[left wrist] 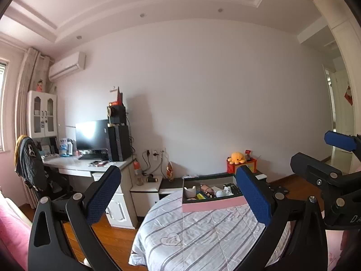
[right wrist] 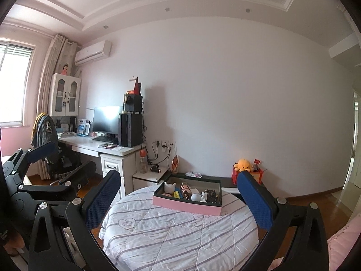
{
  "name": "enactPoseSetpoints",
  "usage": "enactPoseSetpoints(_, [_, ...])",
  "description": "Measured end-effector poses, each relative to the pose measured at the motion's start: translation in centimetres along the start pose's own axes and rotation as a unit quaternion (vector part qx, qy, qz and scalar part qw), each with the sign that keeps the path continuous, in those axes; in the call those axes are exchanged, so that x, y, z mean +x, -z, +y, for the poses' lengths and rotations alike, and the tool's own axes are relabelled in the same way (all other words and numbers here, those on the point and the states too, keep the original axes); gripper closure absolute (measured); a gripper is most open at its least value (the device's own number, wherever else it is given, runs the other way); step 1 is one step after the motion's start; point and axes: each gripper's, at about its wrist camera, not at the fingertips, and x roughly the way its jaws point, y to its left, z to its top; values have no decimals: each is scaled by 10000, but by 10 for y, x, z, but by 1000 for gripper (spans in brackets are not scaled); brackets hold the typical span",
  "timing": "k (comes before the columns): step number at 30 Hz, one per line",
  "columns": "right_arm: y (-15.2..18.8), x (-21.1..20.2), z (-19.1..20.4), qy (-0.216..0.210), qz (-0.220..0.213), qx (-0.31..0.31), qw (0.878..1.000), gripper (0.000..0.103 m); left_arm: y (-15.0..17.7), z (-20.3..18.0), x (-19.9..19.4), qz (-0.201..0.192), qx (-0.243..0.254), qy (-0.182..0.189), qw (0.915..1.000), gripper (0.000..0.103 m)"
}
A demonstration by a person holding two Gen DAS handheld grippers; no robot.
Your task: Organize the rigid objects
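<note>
Quilted striped cloth bedcover [right wrist: 171, 232], glossy wood floor [left wrist: 112, 237], matt pink box [right wrist: 187, 205].

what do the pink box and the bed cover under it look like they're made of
Pink box: likely rigid cardboard, matte; flat straight walls, crisp edges, dark lining inside.
Bed cover: quilted fabric, soft matte; stitched seams, slight puffiness, printed grey stripes and hearts.

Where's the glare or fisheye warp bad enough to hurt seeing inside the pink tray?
Left wrist view: the monitor carries a bright glare patch, but the pink tray is evenly lit and its small contents look soft; the ceiling lines bow strongly.
Right wrist view: the window is blown out, the monitor glares, the tray sits near centre, little warped, its items small.
</note>
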Motion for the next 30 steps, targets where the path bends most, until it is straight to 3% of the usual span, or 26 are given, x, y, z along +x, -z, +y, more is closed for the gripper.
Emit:
enactPoseSetpoints(10, [-5, -46, 18, 48, -330, -76, 9994, 0, -9, 3, -46, -385, 13, -183, 9991, 0])
enactPoseSetpoints(30, [-3, -55, 14, 136, -402, -89, 9991, 0, -6, -2, -49, -402, 30, -110, 9991, 0])
